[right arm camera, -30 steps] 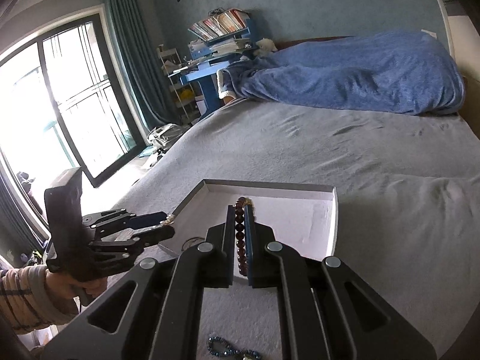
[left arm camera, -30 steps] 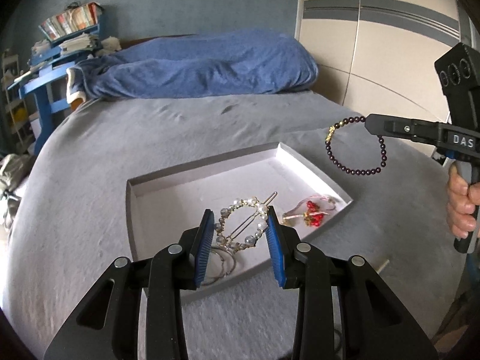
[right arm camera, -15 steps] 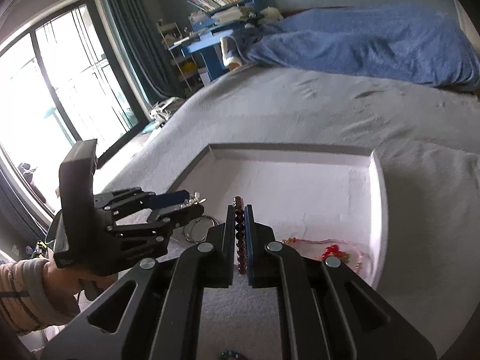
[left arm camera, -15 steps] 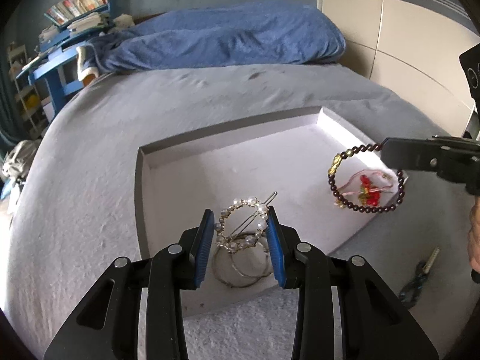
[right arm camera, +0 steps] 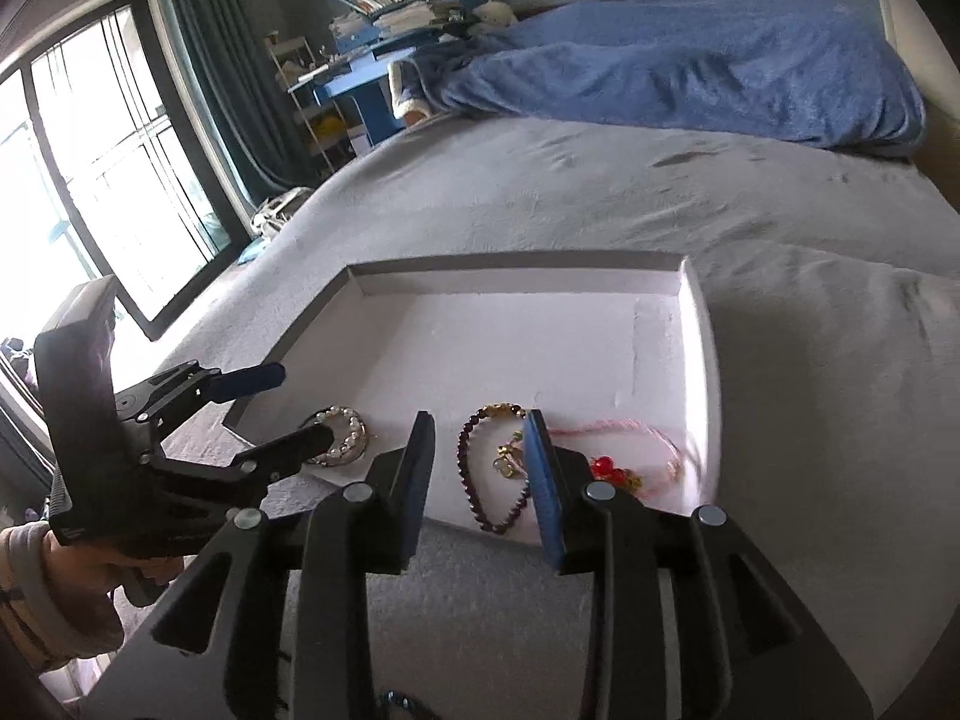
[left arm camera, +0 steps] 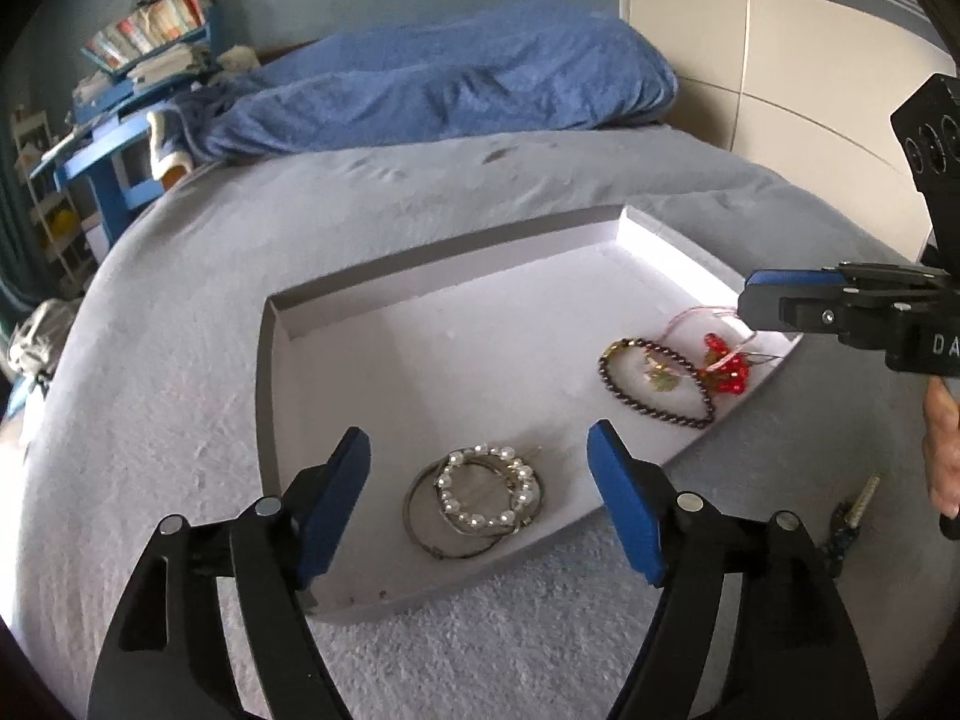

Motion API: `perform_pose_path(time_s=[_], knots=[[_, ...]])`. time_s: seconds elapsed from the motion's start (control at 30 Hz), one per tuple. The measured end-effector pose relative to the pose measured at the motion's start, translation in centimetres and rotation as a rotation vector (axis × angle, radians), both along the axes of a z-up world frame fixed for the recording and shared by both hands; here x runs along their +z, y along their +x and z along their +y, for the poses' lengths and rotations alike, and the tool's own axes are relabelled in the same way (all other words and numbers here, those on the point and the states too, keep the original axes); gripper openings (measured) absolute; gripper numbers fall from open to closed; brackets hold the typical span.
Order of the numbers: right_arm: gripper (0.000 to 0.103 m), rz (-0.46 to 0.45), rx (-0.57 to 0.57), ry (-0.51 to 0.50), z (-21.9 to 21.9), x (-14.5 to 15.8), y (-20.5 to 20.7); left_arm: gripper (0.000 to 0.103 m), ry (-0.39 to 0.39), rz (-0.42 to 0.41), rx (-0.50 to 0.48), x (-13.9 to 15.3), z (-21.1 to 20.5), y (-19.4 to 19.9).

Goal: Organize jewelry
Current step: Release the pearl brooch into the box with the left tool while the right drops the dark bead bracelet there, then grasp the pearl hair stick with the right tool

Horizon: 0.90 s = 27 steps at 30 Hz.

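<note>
A white tray (left arm camera: 420, 324) lies on the grey bed. My left gripper (left arm camera: 477, 438) hovers over its near edge, jaws opening with nothing between the pads. Below it a pearl hair clip (left arm camera: 480, 492) rests on thin metal rings. My right gripper (right arm camera: 478, 420) is also opening and holds nothing. The dark bead bracelet (right arm camera: 465, 468) lies loose on the tray floor just past its fingers, next to a red bead charm on a pink cord (right arm camera: 606, 468). In the left wrist view the bracelet (left arm camera: 654, 384) lies below the right gripper (left arm camera: 750, 300). The left gripper (right arm camera: 306, 402) shows at the tray's left corner.
A blue blanket (left arm camera: 450, 90) is heaped at the far end of the bed. A key with a dark beaded strand (left arm camera: 852, 516) lies on the cover right of the tray. A blue desk with books (right arm camera: 390, 0) and a window (right arm camera: 90, 180) stand left, a wardrobe (left arm camera: 780, 60) right.
Both grippers sank toward the tray and opened. The pearl clip left the left pads and lies on the rings. The bracelet left the right pads and lies in the tray.
</note>
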State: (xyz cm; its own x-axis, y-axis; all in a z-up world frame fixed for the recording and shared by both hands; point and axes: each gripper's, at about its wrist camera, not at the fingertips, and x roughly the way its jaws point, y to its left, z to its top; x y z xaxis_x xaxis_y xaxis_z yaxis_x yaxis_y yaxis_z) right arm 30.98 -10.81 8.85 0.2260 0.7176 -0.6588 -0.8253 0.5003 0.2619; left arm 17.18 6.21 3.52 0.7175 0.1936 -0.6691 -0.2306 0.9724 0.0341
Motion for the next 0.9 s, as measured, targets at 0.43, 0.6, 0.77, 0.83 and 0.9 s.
perform_pose_path(time_s=[0.43,0.6,0.77,0.83,0.9], knots=[[0.045,-0.048,-0.014,0.026,-6.5,-0.7,-4.1,0.088,-0.072,-0.096,-0.009,1.0,-2.2,-6.2],[0.050,-0.032,-0.027,0.020,-8.8,-1.8,-5.0,0.088,-0.104,-0.101,-0.004,-0.1,-2.9,-8.7],[0.057,-0.010,-0.056,0.023,-10.7,-3.0,-5.5,0.088,-0.143,-0.100,0.006,-1.3,-3.0,-10.5],[0.058,-0.002,-0.067,0.020,-11.5,-3.8,-6.0,0.088,-0.159,-0.124,0.024,-1.1,-2.7,-11.2],[0.058,0.012,-0.077,0.020,-12.1,-4.4,-6.1,0.088,-0.172,-0.143,0.049,-1.2,-2.5,-12.0]])
